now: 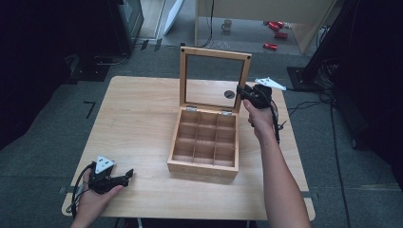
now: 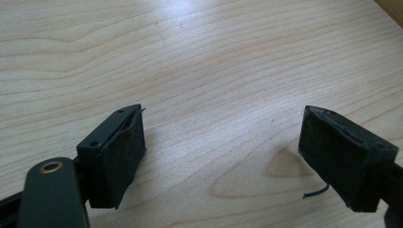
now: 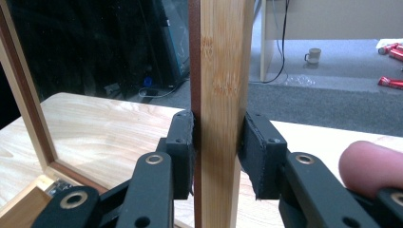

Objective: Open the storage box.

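Grey carpet surrounds the pale wooden table (image 1: 142,118) you work at. Your right gripper (image 3: 218,142) has its black padded jaws clenched on the right upright of the glass-paned wooden lid frame (image 3: 221,71), which stands upright behind the open wooden box with nine small compartments (image 1: 205,140) at the table's middle. Your left gripper (image 2: 223,156) rests far to the box's near left, jaws released and wide apart over bare wood. Judging from this, the lid is fully raised; whether you mean to close it or let go next is unclear. The compartments look empty, though their floors nearest you are hidden by the front wall.
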A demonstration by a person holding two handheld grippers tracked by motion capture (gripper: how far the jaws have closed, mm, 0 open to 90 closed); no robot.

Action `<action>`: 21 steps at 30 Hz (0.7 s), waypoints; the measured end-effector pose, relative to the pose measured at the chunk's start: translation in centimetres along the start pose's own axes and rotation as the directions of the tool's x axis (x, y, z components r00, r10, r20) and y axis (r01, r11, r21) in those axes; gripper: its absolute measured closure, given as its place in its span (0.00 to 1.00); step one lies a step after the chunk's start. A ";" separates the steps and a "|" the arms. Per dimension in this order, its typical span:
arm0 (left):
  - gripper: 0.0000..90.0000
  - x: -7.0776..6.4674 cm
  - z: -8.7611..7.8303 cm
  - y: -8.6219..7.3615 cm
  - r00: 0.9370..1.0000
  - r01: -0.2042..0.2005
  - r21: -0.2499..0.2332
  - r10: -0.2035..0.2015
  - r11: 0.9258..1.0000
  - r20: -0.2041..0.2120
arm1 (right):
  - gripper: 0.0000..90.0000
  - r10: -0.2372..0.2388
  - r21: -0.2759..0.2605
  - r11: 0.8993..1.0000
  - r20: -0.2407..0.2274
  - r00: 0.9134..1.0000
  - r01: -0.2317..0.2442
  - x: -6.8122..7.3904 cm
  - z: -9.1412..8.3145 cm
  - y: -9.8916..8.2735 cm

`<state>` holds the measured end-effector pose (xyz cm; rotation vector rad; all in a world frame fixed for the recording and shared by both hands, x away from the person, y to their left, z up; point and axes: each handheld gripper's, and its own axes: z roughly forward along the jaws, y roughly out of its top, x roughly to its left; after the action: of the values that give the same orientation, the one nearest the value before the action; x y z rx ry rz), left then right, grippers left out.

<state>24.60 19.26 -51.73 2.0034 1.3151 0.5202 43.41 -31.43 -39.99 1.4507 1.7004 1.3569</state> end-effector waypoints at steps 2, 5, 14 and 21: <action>0.18 0.0 0.0 0.0 1.000 -0.001 0.000 0.001 1.000 0.000 | 0.75 0.011 0.003 1.000 0.004 1.000 -0.011 -0.1 0.3 0.1; 0.18 0.0 0.0 0.0 1.000 -0.002 0.000 0.002 1.000 -0.001 | 0.75 0.009 0.008 1.000 0.004 1.000 -0.009 -0.1 0.6 0.2; 0.18 -0.1 0.0 0.0 1.000 -0.007 0.003 0.007 1.000 -0.006 | 0.74 0.016 0.006 1.000 0.013 1.000 -0.016 0.1 0.8 0.3; 0.18 -0.1 0.0 0.0 1.000 -0.009 0.005 0.009 1.000 -0.007 | 0.46 0.004 0.029 1.000 -0.011 1.000 -0.004 0.4 0.1 0.5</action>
<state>24.58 19.19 -51.72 2.0137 1.3134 0.5287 43.60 -31.10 -39.54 1.4654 1.7318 1.3507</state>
